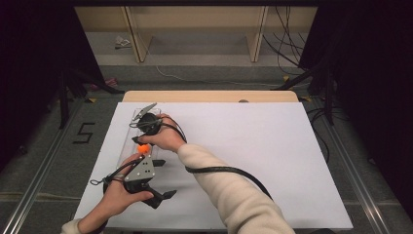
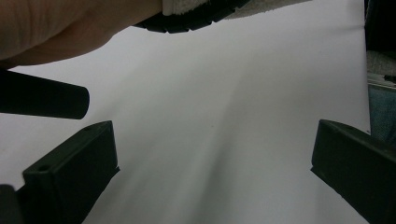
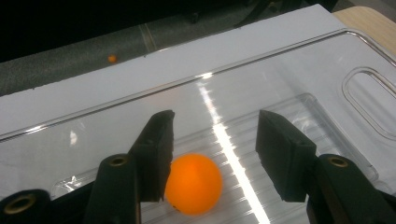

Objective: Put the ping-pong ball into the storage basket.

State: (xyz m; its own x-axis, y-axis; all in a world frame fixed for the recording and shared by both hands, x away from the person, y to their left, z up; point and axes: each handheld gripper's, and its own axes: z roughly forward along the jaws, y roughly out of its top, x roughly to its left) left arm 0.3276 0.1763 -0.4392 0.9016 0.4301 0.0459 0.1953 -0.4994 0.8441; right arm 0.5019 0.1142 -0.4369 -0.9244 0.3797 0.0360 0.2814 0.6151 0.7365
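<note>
An orange ball point(image 3: 194, 184) lies in a clear plastic tray point(image 3: 303, 79) on the left part of the white sheet point(image 1: 243, 146). My right gripper point(image 3: 215, 126) stands open over the tray, the ball low between its jaws and close against the left one. From above, the ball point(image 1: 142, 148) shows just below the right hand, which reaches across to the tray point(image 1: 127, 141) with the right gripper point(image 1: 141, 144). My left gripper point(image 1: 165, 178) rests at the sheet's near left, open wide with nothing between its jaws. In its own view the left gripper point(image 2: 215, 140) looks across bare white sheet.
The right arm's sleeve and black cable point(image 1: 219, 170) cross the sheet diagonally. A strip of wooden table point(image 1: 209, 96) runs along the sheet's far side. A small orange object point(image 3: 112, 58) lies on the grey floor past the sheet. Dark stands and cables flank the table.
</note>
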